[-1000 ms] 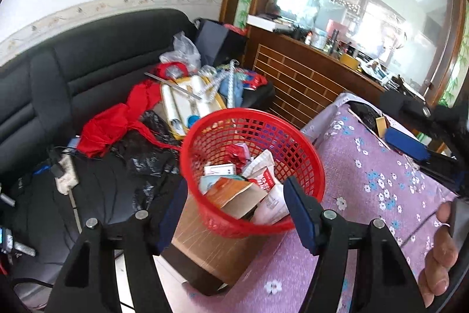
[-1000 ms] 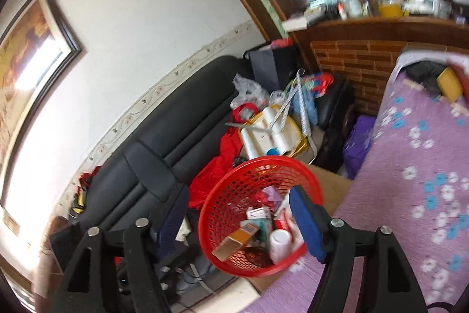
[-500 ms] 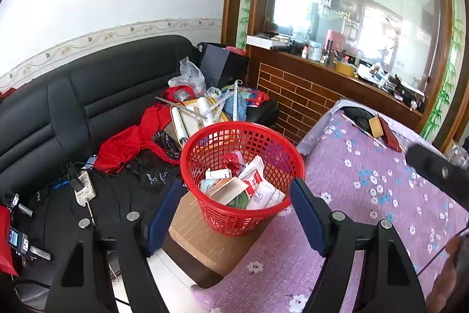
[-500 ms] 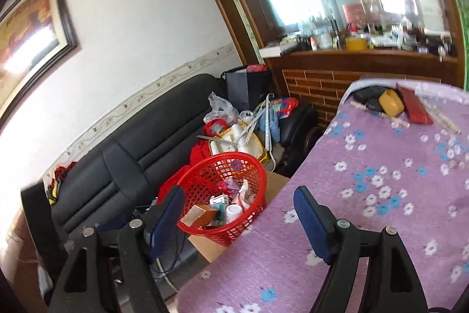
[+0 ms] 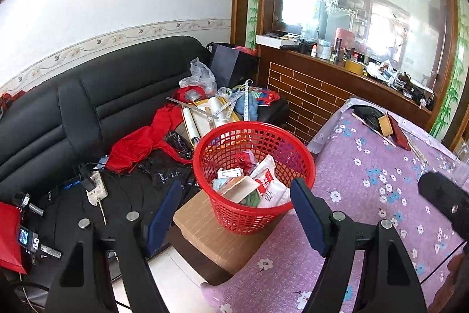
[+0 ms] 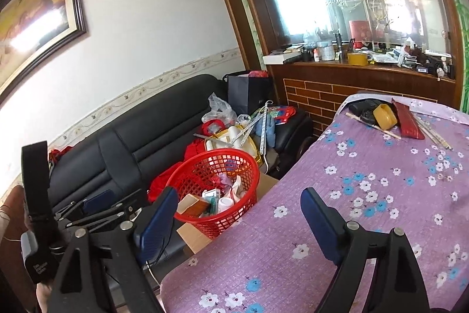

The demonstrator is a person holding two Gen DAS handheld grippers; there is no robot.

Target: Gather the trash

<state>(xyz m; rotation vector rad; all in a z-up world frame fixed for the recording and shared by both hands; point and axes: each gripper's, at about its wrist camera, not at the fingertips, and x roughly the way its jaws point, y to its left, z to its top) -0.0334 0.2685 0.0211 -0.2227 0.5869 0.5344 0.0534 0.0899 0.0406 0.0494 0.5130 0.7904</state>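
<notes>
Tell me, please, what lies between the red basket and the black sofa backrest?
In the left wrist view, between red basket and sofa backrest: red cloth, black plastic.

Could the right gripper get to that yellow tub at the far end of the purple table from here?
Probably yes. The right gripper is empty, its fingers opening, and bare flowered cloth lies between it and the yellow tub. Only neighbours crowd the tub.

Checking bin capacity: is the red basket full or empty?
Partly full: the red basket holds cartons and wrappers low inside, well below its rim.
</notes>
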